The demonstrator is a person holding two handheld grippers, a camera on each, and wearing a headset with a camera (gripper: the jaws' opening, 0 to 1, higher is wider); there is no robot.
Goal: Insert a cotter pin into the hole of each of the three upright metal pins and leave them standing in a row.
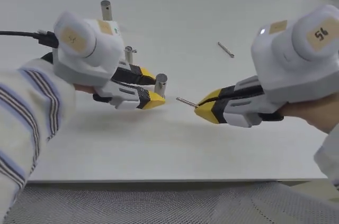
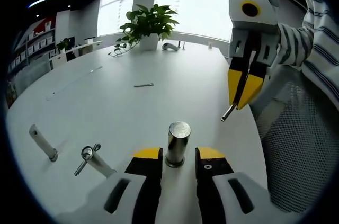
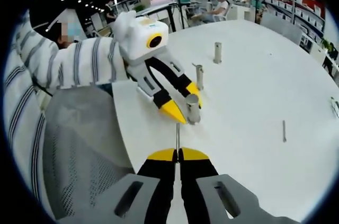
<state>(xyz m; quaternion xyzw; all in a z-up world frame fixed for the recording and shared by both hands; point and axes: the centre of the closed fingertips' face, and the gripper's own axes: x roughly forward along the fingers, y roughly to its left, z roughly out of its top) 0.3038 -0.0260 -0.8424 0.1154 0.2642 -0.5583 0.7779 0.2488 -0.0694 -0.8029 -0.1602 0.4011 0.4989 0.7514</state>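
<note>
Right gripper: jaws clamped on a cotter pin, whose free end points at the nearest upright pin, just short of it. Left gripper: jaws parted, flanking that pin (contact not discernible).

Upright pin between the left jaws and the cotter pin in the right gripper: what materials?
Upright pin: likely steel, polished; silvery with bright reflections on its cap. Cotter pin in the right gripper: thin metal rod, duller grey sheen; alloy unclear.

white table | potted plant (by windows) | mesh chair
</note>
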